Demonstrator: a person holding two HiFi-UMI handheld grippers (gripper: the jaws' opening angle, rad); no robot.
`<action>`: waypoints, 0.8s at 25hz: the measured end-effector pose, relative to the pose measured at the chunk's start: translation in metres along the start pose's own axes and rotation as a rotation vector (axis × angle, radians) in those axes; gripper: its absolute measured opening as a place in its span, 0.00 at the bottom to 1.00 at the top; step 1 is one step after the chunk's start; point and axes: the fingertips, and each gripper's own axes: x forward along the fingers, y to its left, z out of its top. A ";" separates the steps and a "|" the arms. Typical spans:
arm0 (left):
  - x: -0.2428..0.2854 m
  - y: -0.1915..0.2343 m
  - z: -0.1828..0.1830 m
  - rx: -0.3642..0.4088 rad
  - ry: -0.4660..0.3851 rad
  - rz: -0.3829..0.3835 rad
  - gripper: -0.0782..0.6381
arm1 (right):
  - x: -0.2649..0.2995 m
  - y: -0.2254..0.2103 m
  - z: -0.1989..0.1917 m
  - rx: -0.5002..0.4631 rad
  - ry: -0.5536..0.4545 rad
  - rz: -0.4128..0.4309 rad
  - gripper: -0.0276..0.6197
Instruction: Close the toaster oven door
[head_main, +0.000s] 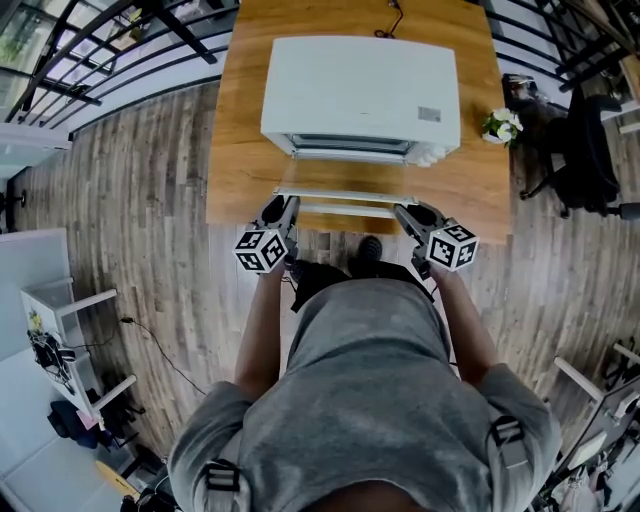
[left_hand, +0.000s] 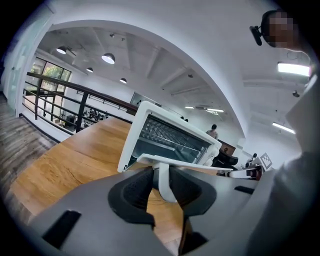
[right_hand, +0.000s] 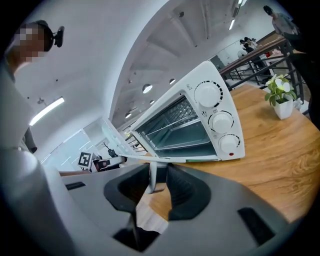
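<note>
left gripper (head_main: 285, 206) part-closed and clamped on door handle (head_main: 345, 211) at its left post, right gripper (head_main: 408, 213) same at the right post; door (head_main: 345, 191) open, lying near flat off front of toaster oven (head_main: 360, 95) on wooden table (head_main: 245, 130). prob best to lift both ends evenly along hinge arc, no twist, grip kept firm till fully shut, w/o shoving toaster oven back or sideways toward plant (head_main: 500, 125).

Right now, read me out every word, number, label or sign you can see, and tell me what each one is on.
No text can be read in any view.
Grey label on top of the toaster oven: too small to read.
Markings round its dials: too small to read.
Two marker cubes: black-and-white square patterns, no letters.
</note>
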 end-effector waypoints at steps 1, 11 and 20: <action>0.000 0.000 0.001 0.000 -0.003 0.003 0.27 | 0.000 0.000 0.001 -0.001 0.002 0.005 0.23; 0.001 -0.001 0.013 0.007 0.011 0.018 0.27 | 0.001 0.004 0.013 0.040 0.008 0.029 0.23; 0.010 0.000 0.030 -0.110 0.030 -0.086 0.28 | 0.005 0.004 0.034 0.127 -0.053 -0.002 0.23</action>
